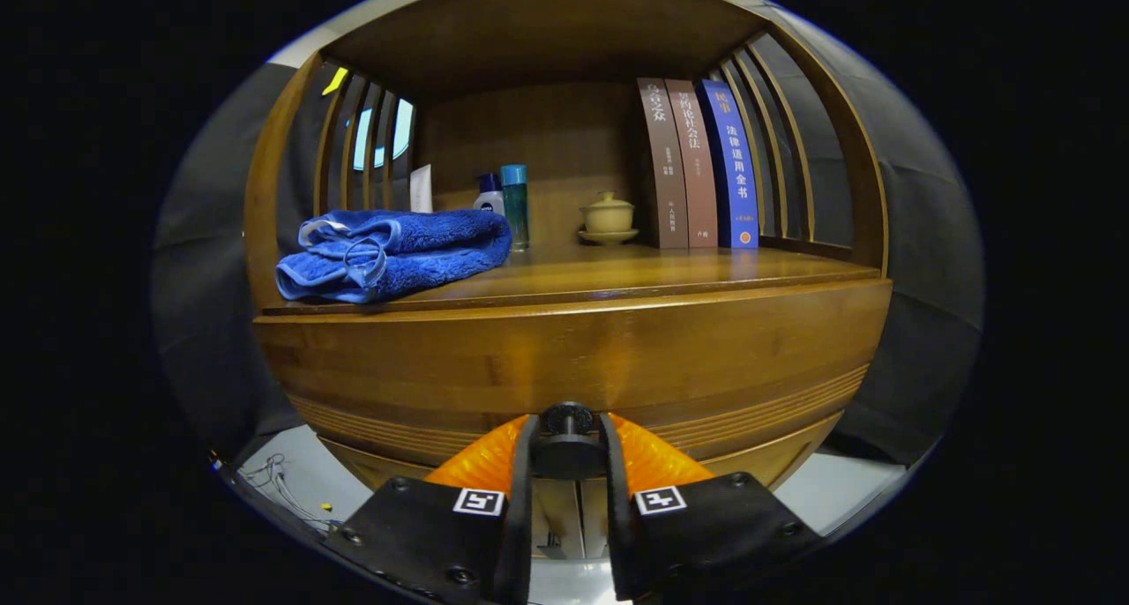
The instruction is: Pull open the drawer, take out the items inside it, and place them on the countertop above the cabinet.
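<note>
Fingers of the gripper (569,446) close in on the dark round knob (567,422) of the drawer (573,358), one on each side of it, and both look pressed against it. The drawer front is a broad wooden panel with fine grooves along its lower part, and it fills the space just beyond the fingers; no gap into the drawer shows from here, so I cannot tell whether it is shut or a little way out, and whatever lies inside is hidden. Above the panel runs the countertop (670,274), a wooden shelf inside an open cabinet with slatted sides. A folded blue towel (392,252) lies on its front left part. Behind the towel, near the back wall, stand a white tube (422,189), a small white bottle with a dark cap (489,196) and a taller teal bottle (515,206), close together. To their right a pale lidded cup on a saucer (608,217) sits toward the back. Just beside it three books (701,166) stand upright, two brown and one blue, touching one another and resting against the right-hand slats. A pale floor (295,481) with some thin cables shows below the cabinet to the left.
</note>
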A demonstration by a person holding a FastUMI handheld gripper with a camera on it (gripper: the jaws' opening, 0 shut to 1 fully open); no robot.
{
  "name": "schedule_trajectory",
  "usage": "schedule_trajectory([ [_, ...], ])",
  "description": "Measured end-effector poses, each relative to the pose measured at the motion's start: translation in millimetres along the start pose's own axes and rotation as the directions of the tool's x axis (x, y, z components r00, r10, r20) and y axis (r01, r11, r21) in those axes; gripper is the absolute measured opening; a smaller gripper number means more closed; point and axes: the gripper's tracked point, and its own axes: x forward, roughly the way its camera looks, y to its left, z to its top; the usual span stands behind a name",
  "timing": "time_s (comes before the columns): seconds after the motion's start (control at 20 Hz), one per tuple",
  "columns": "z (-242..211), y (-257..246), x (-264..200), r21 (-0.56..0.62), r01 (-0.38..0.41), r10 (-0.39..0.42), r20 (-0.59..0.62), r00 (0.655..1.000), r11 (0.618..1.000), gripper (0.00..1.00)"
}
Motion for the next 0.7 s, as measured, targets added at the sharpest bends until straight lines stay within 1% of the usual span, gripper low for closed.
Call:
schedule_trajectory([
  [0.1, -1.6, 0.3, 4.6, -0.006, -0.004, 0.004, 0.004, 1.0, 1.0, 0.3],
  [0.4, -4.7, -0.2, -21.0, -0.002, -0.023, 0.023, -0.02, 1.0, 1.0, 0.3],
  [0.7, -14.1, -2.1, -66.8, 0.018, -0.029, 0.03, -0.022, 0.999, 0.999, 0.3],
])
